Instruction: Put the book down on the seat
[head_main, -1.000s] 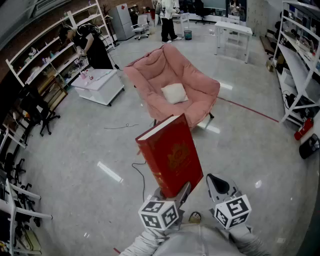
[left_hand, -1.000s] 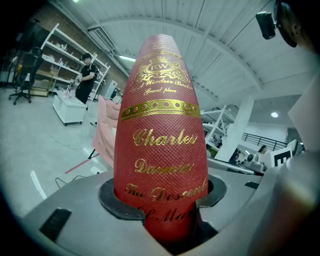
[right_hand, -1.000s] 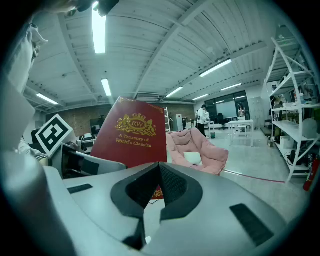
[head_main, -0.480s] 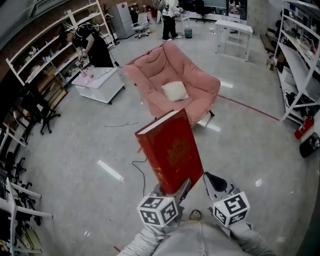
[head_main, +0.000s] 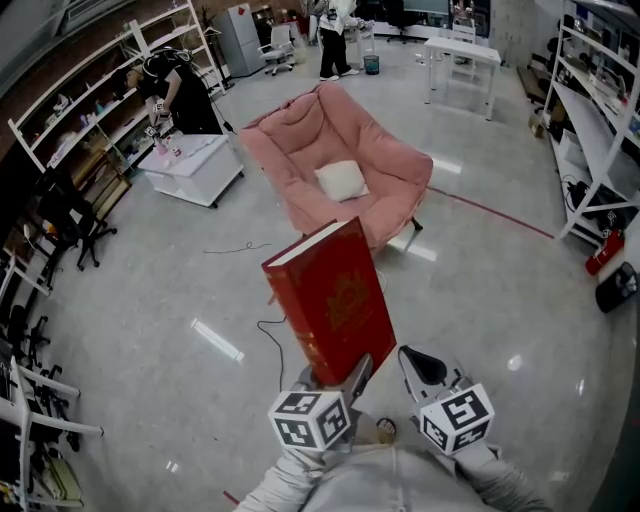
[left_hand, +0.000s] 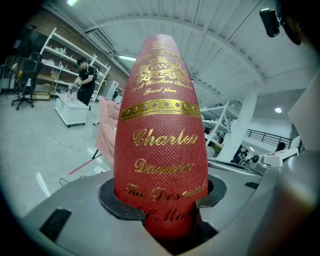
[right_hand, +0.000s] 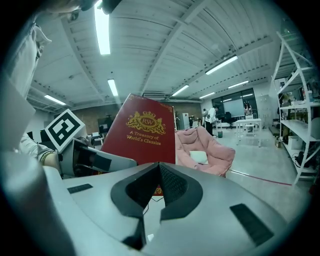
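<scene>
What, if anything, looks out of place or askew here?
A loose black cable lies across the floor in front of the pink chair, where someone could trip. The red book tilts, but because the left gripper holds it by its lower end. Nothing else stands out.

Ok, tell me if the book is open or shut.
Shut: the book stands upright in the left gripper, covers together.

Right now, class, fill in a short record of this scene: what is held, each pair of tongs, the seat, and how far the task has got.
Held item: red book, standing up out of the tongs
Left tongs: shut on the book's lower end
Right tongs: shut, empty
Seat: pink armchair, white cushion on it
Task status: book not yet on the seat; armchair stands ahead
</scene>
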